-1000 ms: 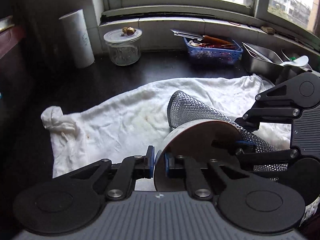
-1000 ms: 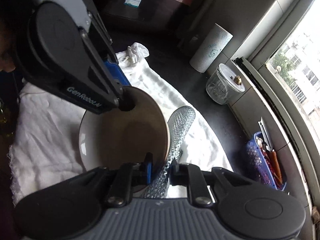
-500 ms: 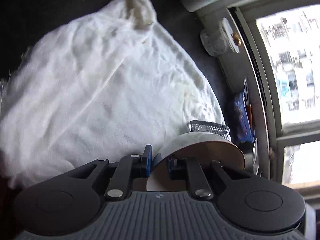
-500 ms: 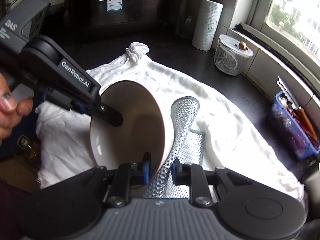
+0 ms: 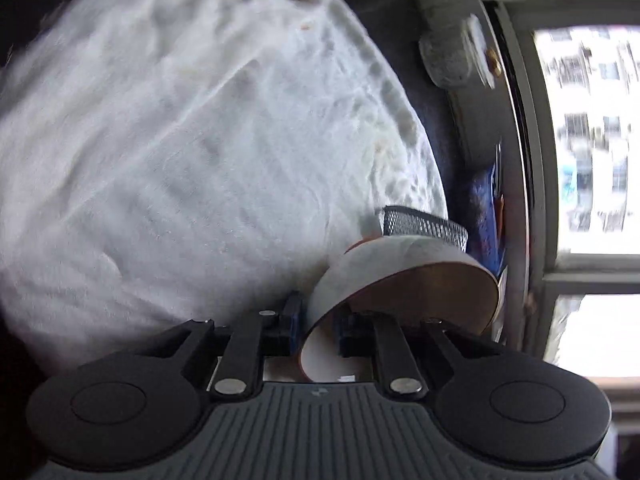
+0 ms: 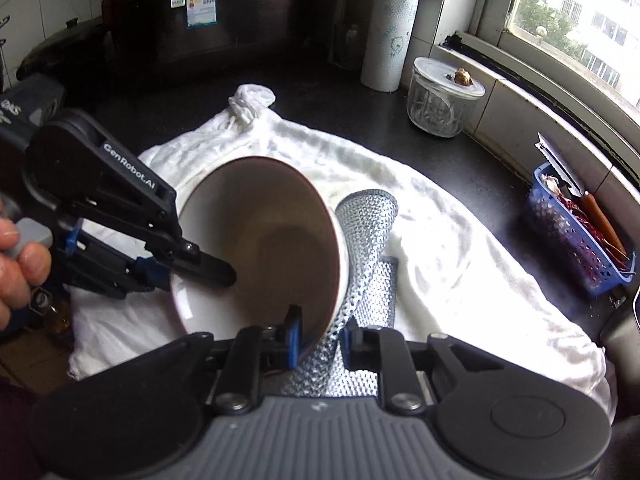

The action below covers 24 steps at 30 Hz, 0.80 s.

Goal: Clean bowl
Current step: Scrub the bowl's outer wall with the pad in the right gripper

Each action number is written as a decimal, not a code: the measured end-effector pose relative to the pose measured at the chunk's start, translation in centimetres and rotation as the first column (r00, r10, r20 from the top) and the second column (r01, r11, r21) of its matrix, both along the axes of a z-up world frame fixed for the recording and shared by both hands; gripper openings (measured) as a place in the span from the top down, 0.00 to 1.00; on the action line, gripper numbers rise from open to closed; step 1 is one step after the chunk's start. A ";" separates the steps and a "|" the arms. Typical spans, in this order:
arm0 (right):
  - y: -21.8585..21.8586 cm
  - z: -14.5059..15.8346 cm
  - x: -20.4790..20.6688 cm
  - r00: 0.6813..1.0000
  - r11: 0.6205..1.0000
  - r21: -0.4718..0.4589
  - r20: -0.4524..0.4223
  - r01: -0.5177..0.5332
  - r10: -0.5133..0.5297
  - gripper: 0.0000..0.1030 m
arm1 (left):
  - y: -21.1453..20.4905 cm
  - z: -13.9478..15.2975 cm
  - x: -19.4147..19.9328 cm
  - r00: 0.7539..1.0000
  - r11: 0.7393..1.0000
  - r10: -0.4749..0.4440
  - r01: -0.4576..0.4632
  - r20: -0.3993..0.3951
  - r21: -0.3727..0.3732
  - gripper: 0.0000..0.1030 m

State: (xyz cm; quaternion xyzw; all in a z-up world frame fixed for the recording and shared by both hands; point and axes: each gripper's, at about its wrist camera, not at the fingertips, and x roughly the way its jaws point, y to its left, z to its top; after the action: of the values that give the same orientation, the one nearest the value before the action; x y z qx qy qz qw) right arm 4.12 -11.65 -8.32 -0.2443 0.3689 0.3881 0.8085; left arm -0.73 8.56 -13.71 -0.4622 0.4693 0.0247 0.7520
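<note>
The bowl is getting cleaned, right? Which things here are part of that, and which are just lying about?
In use:
bowl, clamped at its rim by the left gripper
silvery mesh scrubbing cloth, held by the right gripper
white towel underneath

Lying about:
paper towel roll
glass jar
blue basket

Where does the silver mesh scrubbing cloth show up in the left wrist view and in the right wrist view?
Left wrist: the mesh cloth peeks out just beyond the tilted bowl, right of centre.
Right wrist: the mesh cloth runs up from the right gripper, along the outside of the bowl, lower centre.
Shared landmark: the lidded glass jar by the window.
</note>
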 end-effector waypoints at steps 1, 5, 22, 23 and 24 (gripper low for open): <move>0.0 -0.1 -0.1 1.000 1.000 -0.006 0.009 -0.006 0.006 0.83 | -0.8 1.2 0.4 0.997 0.990 -0.074 0.072 0.014 0.119 0.86; 0.3 -0.1 -0.7 0.998 0.999 -0.037 0.059 -0.036 0.038 0.84 | -4.3 5.3 1.3 0.933 0.789 -0.359 0.287 0.028 0.544 0.86; -0.2 0.4 0.4 0.996 0.999 0.037 -0.090 -0.019 0.023 0.81 | 1.4 2.3 -1.5 0.994 0.991 0.044 -0.057 0.103 0.122 0.86; -0.2 0.3 0.3 0.995 0.999 0.045 -0.099 -0.017 0.021 0.79 | 2.0 1.4 -1.9 0.991 0.993 0.103 -0.107 0.082 0.044 0.86; -0.1 0.2 0.1 0.994 0.999 0.051 -0.110 -0.011 0.017 0.78 | 2.4 0.7 -2.2 0.988 0.989 0.146 -0.145 0.059 -0.018 0.85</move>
State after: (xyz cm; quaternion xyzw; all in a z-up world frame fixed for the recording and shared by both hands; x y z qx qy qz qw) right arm 4.27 -11.72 -8.17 -0.2049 0.4014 0.4158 0.7900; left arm -2.91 11.01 -13.02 -0.5009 0.4117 0.0626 0.7587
